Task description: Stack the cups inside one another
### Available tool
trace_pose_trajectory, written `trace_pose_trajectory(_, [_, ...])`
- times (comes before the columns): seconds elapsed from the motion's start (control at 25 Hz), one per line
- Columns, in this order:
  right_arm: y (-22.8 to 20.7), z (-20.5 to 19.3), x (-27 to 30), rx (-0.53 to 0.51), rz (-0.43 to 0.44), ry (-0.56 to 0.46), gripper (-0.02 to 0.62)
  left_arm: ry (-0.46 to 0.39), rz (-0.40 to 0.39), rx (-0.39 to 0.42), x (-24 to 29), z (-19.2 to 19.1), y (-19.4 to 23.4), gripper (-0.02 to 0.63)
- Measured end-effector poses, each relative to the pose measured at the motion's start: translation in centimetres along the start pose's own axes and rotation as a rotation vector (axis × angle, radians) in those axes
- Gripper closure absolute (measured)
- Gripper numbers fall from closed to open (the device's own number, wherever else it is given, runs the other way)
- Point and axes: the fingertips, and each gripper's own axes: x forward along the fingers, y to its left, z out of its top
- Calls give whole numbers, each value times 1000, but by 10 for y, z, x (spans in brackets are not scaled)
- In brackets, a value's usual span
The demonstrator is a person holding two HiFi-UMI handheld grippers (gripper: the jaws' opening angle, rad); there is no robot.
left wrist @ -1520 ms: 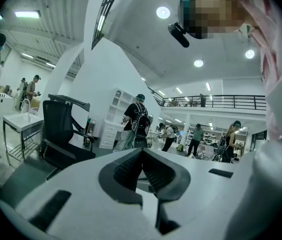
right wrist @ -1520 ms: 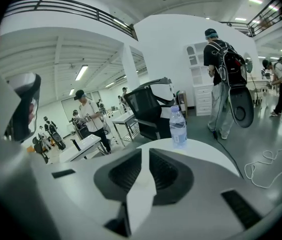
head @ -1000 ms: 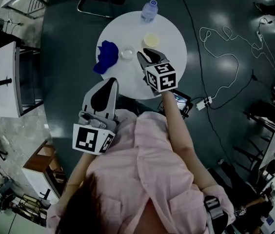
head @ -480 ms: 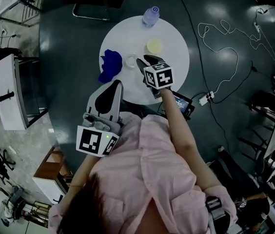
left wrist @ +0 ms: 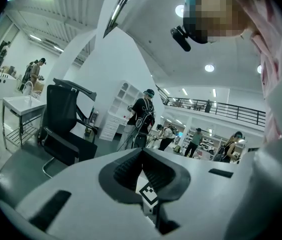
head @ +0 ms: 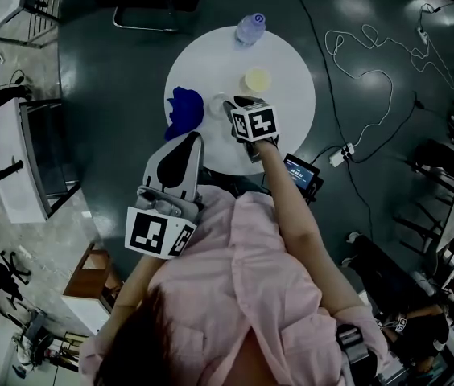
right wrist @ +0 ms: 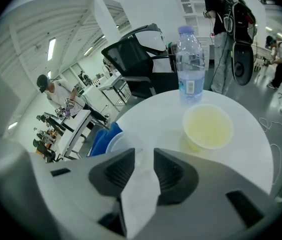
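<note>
On the round white table [head: 291,111] stand a pale yellow cup [head: 257,79] [right wrist: 207,127] and a clear plastic cup [head: 216,103] [right wrist: 119,143]. My right gripper [head: 235,105] [right wrist: 144,155] points steeply down over the table beside the clear cup. Its jaws have just been opening; only bare tabletop shows in the gap, and the clear cup sits just beyond the left jaw tip, partly hidden by it. The yellow cup is further off to the right. My left gripper [head: 187,139] [left wrist: 142,153] is held off the table's near edge, its jaw tips together and empty.
A water bottle [head: 249,27] [right wrist: 190,66] stands at the table's far edge. A blue cloth [head: 182,109] [right wrist: 102,137] lies left of the clear cup. A black office chair [right wrist: 138,59] stands behind the table; cables [head: 372,63] run over the floor at right.
My right gripper has come down toward the table next to the clear cup, tilted more steeply, and its jaws stand wider. The left gripper has shifted slightly toward the table.
</note>
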Motion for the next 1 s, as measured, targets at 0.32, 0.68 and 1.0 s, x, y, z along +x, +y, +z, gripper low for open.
trace_pose_trajectory(0.32, [0, -8, 11, 19, -6, 48, 479, 13, -13, -4, 1, 1, 6, 588])
trace_pose_trajectory(0.68, [-6, -14, 12, -22, -57, 76, 552, 18, -12, -9, -2, 2, 11, 588])
trace_pose_trajectory(1.0, [3, 4, -3, -26, -29, -36, 555, 15, -23, 1, -5, 0, 8, 588])
